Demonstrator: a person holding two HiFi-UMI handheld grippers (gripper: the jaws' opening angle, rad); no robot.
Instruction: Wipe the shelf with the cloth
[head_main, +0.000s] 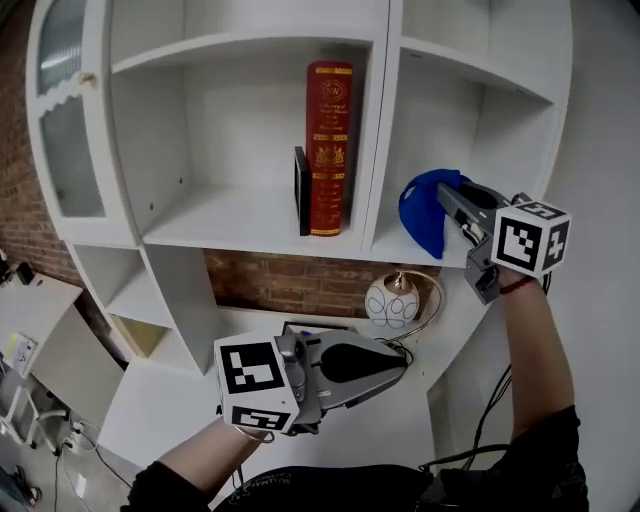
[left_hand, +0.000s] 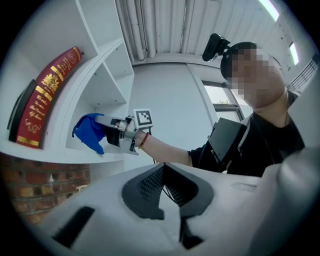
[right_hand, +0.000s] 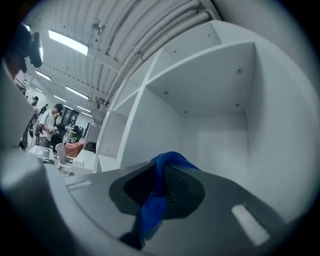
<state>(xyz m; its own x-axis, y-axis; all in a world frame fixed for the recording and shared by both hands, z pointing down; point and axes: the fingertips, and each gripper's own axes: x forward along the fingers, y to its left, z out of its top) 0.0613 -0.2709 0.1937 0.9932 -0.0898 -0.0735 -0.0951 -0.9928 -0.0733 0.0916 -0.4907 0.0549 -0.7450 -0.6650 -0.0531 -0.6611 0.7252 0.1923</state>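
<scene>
Black sleeves, red wristband, grey left gripper

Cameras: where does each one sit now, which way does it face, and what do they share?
Head view: on the person's head, looking down at the shelf; both forearms, left tool and right tool show.
Left gripper view: on the left tool, looking up past its shut jaws at the right tool, arm and torso.
Right gripper view: on the right tool, facing into the right compartment; only its jaws, shut on the cloth, show.
Shared: all three show the cloth.
</scene>
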